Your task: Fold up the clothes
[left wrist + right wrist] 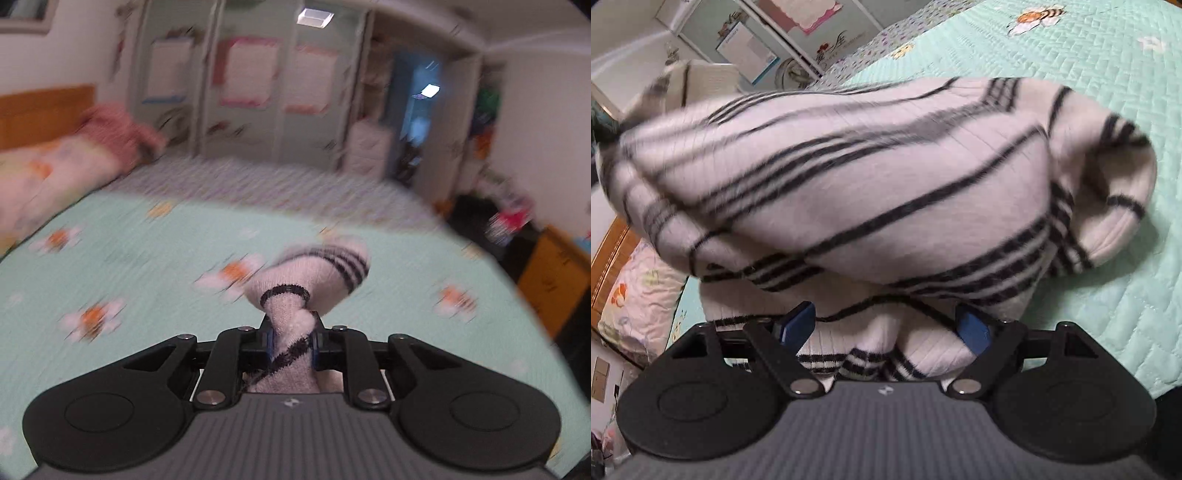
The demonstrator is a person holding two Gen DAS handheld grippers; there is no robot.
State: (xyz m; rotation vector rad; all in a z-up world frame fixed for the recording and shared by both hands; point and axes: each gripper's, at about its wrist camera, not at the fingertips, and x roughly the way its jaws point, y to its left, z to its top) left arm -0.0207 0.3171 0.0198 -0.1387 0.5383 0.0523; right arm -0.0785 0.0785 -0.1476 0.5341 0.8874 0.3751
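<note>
A white knit sweater with black stripes [849, 177] is held up above the mint green quilted bedspread [1108, 110]. My left gripper [291, 343] is shut on a bunched part of the sweater [314, 273], which sticks out in front of the jaws above the bed. My right gripper [882, 328] has its blue pads [973, 328] set wide apart, with thick folds of the sweater between and over them; the fabric fills most of that view. The left wrist view is blurred by motion.
The bedspread [147, 258] has flower prints. Pink pillows [66, 162] and a wooden headboard [44, 114] lie at the far left. A white wardrobe [251, 81] stands beyond the bed. A wooden cabinet [554, 280] stands at the right.
</note>
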